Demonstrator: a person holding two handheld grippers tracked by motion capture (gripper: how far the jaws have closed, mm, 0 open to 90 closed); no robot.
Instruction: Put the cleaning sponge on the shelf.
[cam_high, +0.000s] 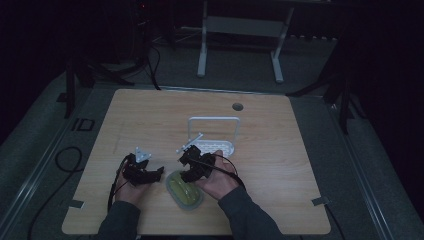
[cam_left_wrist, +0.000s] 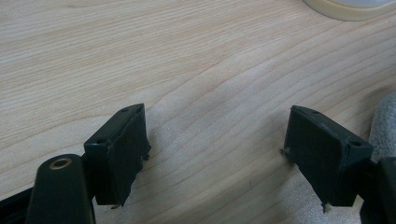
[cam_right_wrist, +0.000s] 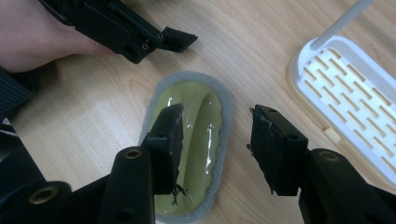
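A person's two hand-held grippers work at a wooden table (cam_high: 280, 165), seen from the high view and both gripper views. The object in hand is an oval scrubbing pad (cam_right_wrist: 194, 140), a grey fibrous base bearing a glossy yellow-green moulded grip, lying flat near the table's front edge between the two hands. The right gripper (cam_right_wrist: 215, 144) hangs just above it with jaws spread and nothing pinched: one pad overlaps the yellow-green grip, the other stands outside the grey rim over bare wood. The pad's long axis runs roughly along the jaws' line of sight, so the jaw gap spans its short width; whether either jaw touches it cannot be told. The left gripper (cam_left_wrist: 215, 154) rests beside the pad's other side, jaws wide apart over bare wood and holding nothing, with the grey edge just visible by one jaw. The right gripper is judged the nearer and better placed to grasp. A white slotted rack (cam_right_wrist: 345, 93) with an upright wire handle lies close beyond the pad, limiting room there; open tabletop lies to the far side and right, and the front edge is near.
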